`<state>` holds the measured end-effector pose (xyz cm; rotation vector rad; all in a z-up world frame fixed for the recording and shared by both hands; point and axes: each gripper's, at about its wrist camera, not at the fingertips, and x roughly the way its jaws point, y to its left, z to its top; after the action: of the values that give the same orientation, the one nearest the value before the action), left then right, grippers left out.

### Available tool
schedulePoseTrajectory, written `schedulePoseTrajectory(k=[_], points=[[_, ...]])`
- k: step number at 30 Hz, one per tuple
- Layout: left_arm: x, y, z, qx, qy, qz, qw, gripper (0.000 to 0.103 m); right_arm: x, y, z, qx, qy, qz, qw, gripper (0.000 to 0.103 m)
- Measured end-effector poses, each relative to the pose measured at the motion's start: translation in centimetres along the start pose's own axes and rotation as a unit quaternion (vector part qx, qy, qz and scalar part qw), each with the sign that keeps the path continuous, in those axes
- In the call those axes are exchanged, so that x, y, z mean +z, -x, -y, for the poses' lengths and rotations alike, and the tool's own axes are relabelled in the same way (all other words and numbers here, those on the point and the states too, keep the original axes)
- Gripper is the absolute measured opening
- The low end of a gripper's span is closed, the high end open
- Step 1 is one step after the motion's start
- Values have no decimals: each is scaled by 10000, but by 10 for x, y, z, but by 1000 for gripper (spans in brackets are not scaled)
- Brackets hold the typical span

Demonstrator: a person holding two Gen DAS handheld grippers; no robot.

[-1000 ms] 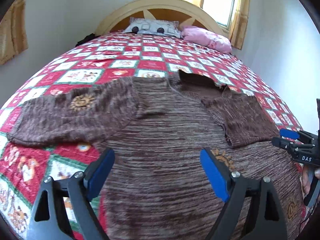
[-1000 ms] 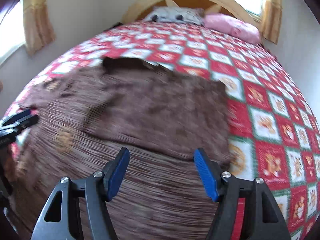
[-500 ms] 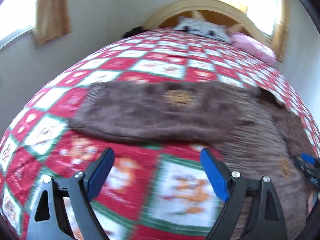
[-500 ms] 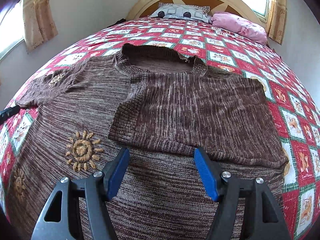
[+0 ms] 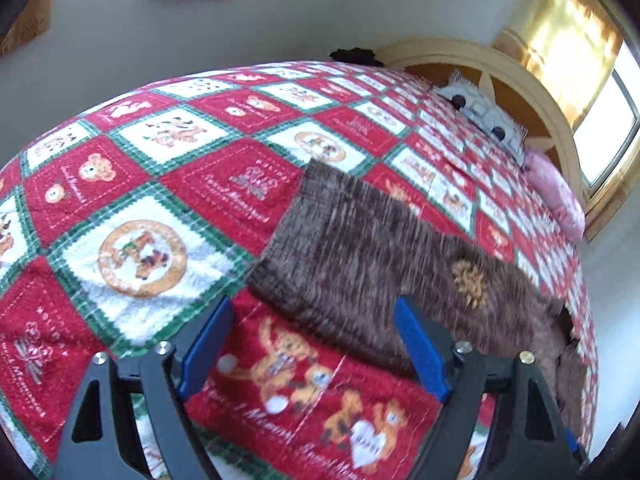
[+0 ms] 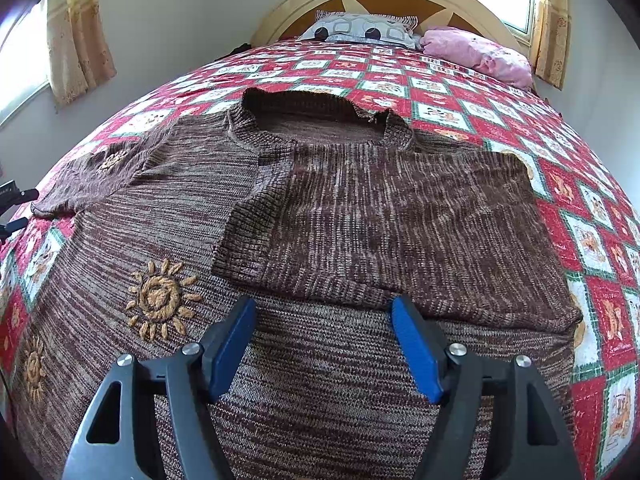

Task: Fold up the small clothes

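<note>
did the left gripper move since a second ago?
Yes. The left gripper swung from over the sweater's body out toward its spread sleeve, jaws just narrowing, nothing between them.

Brown sweater (image 6: 360,216) flat on quilt (image 6: 592,240), right sleeve folded inward; right gripper (image 6: 324,344) at 6 o'clock, jaws apart, empty.

One sweater (image 6: 320,216), one quilt (image 6: 592,240), two pillows (image 6: 360,28), two grippers (image 6: 324,344).

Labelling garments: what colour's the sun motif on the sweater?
Orange-tan sun motif on the brown sweater; clearest in right wrist view.
</note>
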<state>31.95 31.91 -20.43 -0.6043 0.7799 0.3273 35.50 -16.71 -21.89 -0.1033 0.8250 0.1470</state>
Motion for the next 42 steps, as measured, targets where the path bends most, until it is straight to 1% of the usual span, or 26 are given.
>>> schedulePoseTrajectory(k=[1, 4, 5, 7, 8, 9, 10, 11, 14, 17, 21, 25, 28, 31, 32, 37, 42], points=[[1, -2, 1, -112, 70, -27, 9999, 77, 0, 0, 0, -7, 5, 7, 10000, 71], [5, -9, 0, -213, 249, 6, 9995, 76, 0, 0, 0, -11, 9, 17, 10000, 71], [7, -12, -2, -225, 298, 22, 9993, 74, 0, 0, -1, -6, 5, 17, 10000, 71], [10, -15, -4, -217, 412, 130, 9988, 66, 0, 1, -1, 9, -11, 30, 10000, 71], [11, -16, -4, -200, 418, 179, 9988, 55, 0, 1, -1, 16, -17, 35, 10000, 71], [12, -17, -4, -166, 398, 188, 9989, 37, 0, 1, 0, 23, -24, 41, 10000, 71], [13, -20, -4, -117, 378, 169, 9991, 24, 0, 1, 0, 27, -28, 47, 10000, 71], [13, -23, -6, -66, 382, 134, 9992, 10, 0, 2, 0, 31, -31, 53, 10000, 71], [14, -24, -9, -117, 460, 170, 9987, 9, 0, 2, 0, 35, -34, 54, 10000, 71], [14, -22, -4, -89, 357, 229, 9991, 9, -1, 2, 1, 46, -40, 61, 10000, 71], [17, -13, 11, -241, 179, 399, 9988, 8, 0, 2, 1, 62, -54, 72, 9999, 71], [17, 4, 45, -454, -266, 610, 9967, 8, 0, 2, 2, 113, -100, 93, 9998, 71], [17, 21, 80, -679, -663, 792, 9923, 8, 0, 2, 3, 148, -129, 107, 9997, 71], [16, 33, 109, -900, -906, 885, 9879, 8, 0, 2, 4, 188, -168, 126, 9996, 71], [16, 37, 122, -1047, -984, 872, 9858, 8, -1, 2, 5, 206, -182, 132, 9995, 71], [6, 50, 171, -1495, -1207, 828, 9779, 8, -2, 4, 11, 345, -309, 182, 9988, 71], [-23, 52, 221, -1912, -1500, 638, 9679, 8, -3, 5, 16, 494, -442, 239, 9975, 71]])
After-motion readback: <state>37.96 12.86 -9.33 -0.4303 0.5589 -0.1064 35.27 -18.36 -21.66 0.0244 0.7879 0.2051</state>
